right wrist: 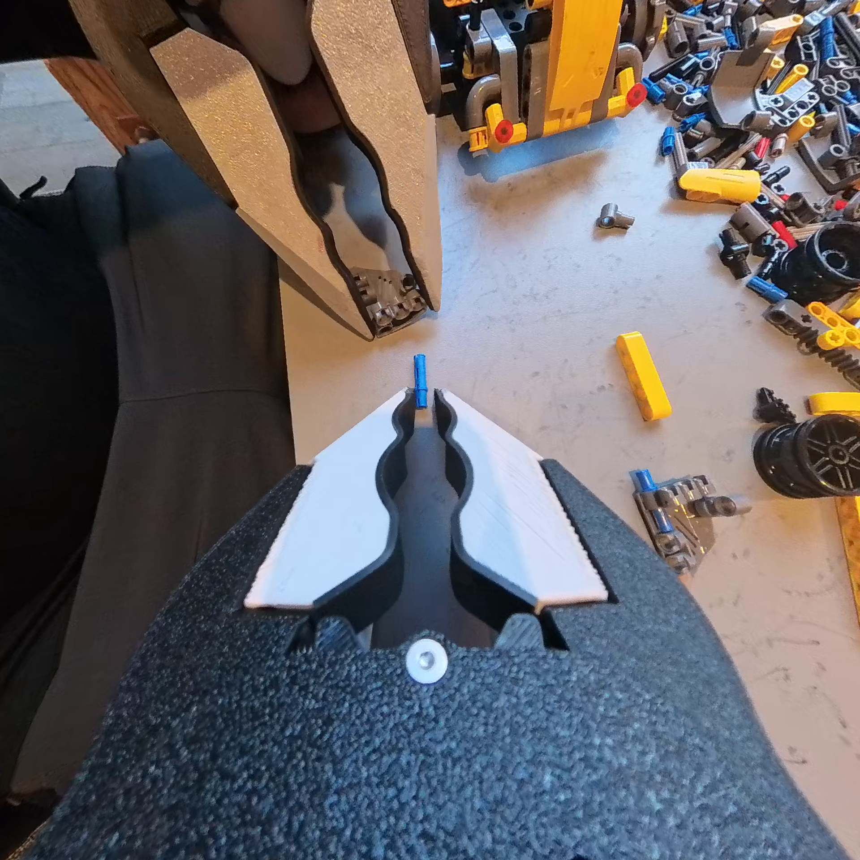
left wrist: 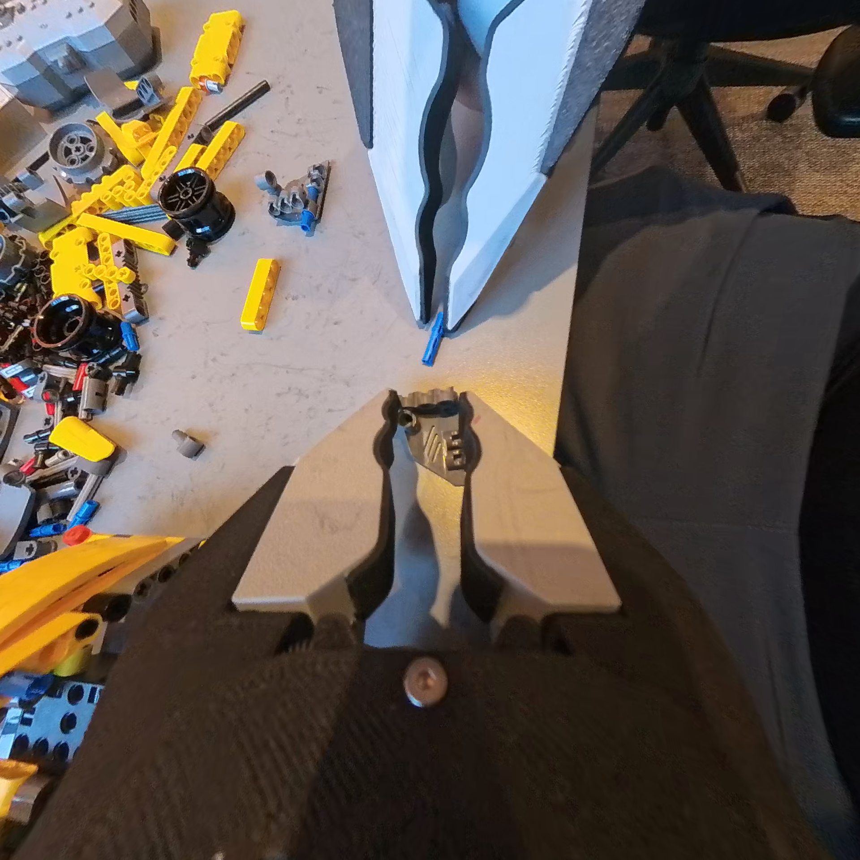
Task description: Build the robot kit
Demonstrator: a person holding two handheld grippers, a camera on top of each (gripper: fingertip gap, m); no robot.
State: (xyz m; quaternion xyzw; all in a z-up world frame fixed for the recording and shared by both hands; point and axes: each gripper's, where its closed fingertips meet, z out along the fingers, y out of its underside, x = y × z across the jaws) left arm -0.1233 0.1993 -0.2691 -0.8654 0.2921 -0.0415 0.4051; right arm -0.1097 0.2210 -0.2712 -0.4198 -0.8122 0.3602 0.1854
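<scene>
My left gripper [left wrist: 430, 405] is shut on a dark grey triangular panel piece [left wrist: 440, 442] with a black pin in it, held above the table's near edge. The same gripper [right wrist: 395, 321] and the grey panel piece [right wrist: 388, 300] show in the right wrist view at upper left. My right gripper [right wrist: 424, 395] is shut on a small blue pin [right wrist: 420, 379] that sticks out forward from its tips. In the left wrist view the right gripper [left wrist: 435, 321] comes down from the top with the blue pin [left wrist: 433, 343] pointing at the left gripper. A short gap separates pin and panel.
A grey table [left wrist: 325, 372] carries a heap of yellow, black and grey building pieces [left wrist: 93, 232] with black wheels [left wrist: 195, 198]. A loose yellow beam [right wrist: 643, 376], a second grey panel assembly [right wrist: 675, 521] and a yellow and grey model [right wrist: 558, 70] lie nearby. A person's dark trousers [left wrist: 721, 419] are beside the table edge. The grippers are tip to tip, or close to it.
</scene>
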